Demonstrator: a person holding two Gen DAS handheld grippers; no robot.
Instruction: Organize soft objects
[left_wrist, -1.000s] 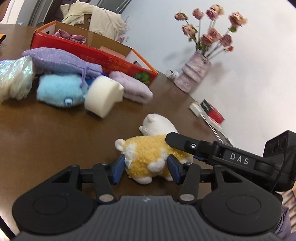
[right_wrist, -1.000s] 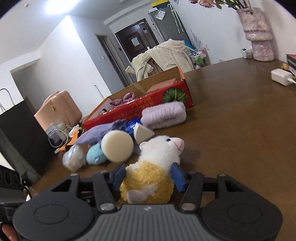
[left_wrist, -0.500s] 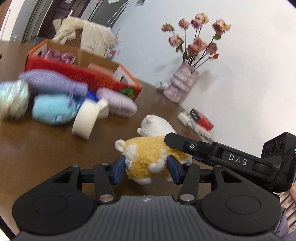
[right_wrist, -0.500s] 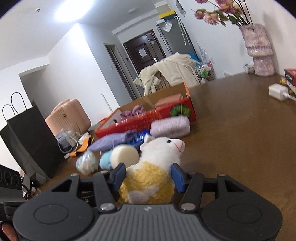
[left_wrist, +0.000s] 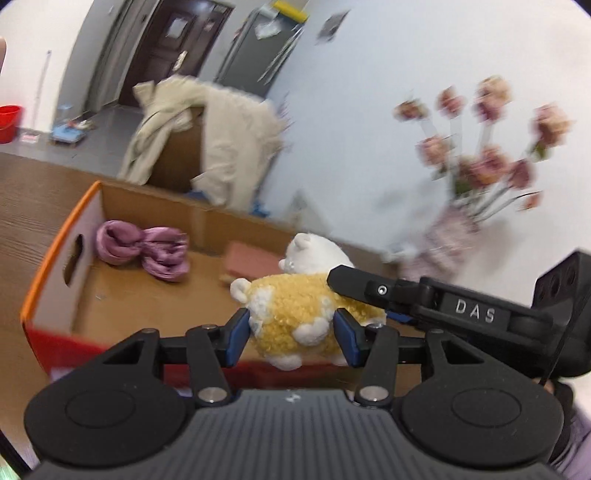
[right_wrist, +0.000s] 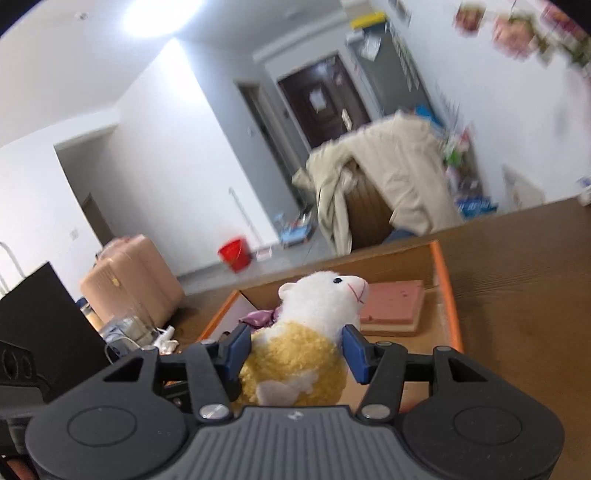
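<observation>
A yellow and white plush sheep (left_wrist: 295, 310) is held by both grippers at once. My left gripper (left_wrist: 291, 341) is shut on its body. My right gripper (right_wrist: 295, 349) is shut on it from another side, and its black finger (left_wrist: 369, 288) crosses the left wrist view. The sheep (right_wrist: 317, 317) hangs above the near wall of an open cardboard box (left_wrist: 55, 258) with red outer sides and an orange rim. Inside the box lie a purple satin cloth (left_wrist: 144, 249) and a pink sponge block (right_wrist: 391, 301).
The box stands on a brown wooden table (right_wrist: 524, 295). A vase of pink flowers (left_wrist: 476, 173) stands at the back right. A chair draped with a beige coat (left_wrist: 218, 147) is behind the table. A pink suitcase (right_wrist: 129, 280) and black bag (right_wrist: 40, 325) stand left.
Both grippers have lifted the sheep off the table and carried it forward to above the box. The pile of soft objects on the table has dropped out of view.
</observation>
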